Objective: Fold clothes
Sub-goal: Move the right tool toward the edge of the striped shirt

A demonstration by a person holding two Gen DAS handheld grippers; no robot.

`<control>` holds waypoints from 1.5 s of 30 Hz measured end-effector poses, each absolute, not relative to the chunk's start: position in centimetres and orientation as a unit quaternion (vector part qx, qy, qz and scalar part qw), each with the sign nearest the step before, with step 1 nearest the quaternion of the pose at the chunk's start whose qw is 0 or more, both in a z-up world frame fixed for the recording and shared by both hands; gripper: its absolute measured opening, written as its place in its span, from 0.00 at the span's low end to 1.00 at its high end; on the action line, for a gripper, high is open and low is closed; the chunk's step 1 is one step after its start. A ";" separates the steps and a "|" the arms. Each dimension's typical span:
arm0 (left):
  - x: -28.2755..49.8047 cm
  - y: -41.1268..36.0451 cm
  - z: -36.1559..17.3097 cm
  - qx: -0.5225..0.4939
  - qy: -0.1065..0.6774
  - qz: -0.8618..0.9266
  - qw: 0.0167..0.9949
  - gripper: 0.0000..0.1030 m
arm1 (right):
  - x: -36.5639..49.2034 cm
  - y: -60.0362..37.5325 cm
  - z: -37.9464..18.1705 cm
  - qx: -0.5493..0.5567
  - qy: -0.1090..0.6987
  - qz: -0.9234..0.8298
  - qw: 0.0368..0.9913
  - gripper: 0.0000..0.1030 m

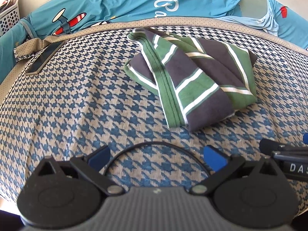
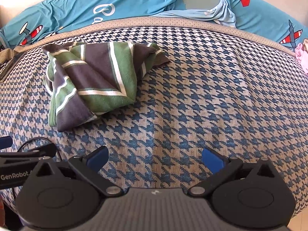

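- A houndstooth mat (image 1: 77, 100) in blue and beige covers the bed, edged with a dotted beige border (image 1: 173, 20).
- A teal sheet (image 1: 125, 0) printed with red-and-white aeroplanes lies beyond that border.
- A phone (image 1: 45, 57) rests flat at the mat's left edge.
- A white perforated basket (image 1: 9, 17) stands far left.
- Pink fabric (image 2: 302, 54) shows at the right edge.
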State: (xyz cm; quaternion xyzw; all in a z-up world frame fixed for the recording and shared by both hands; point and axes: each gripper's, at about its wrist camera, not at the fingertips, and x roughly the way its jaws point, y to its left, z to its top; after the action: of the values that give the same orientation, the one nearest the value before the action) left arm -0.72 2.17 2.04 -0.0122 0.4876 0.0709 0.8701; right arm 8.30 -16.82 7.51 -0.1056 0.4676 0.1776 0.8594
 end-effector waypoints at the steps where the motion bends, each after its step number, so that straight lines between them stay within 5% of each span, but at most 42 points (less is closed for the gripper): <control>1: -0.7 2.2 2.0 -0.013 0.488 0.072 0.870 1.00 | 8.3 -16.8 7.5 -0.105 0.468 0.179 0.859 1.00; 45: -0.8 2.5 1.7 -0.015 0.492 0.081 0.867 1.00 | 8.4 -16.4 7.3 -0.106 0.471 0.182 0.857 1.00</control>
State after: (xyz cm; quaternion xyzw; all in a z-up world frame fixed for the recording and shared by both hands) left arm -0.81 2.55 1.74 -0.0145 0.4918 0.0809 0.8668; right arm 8.38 -16.40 7.34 -0.1057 0.4712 0.1820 0.8565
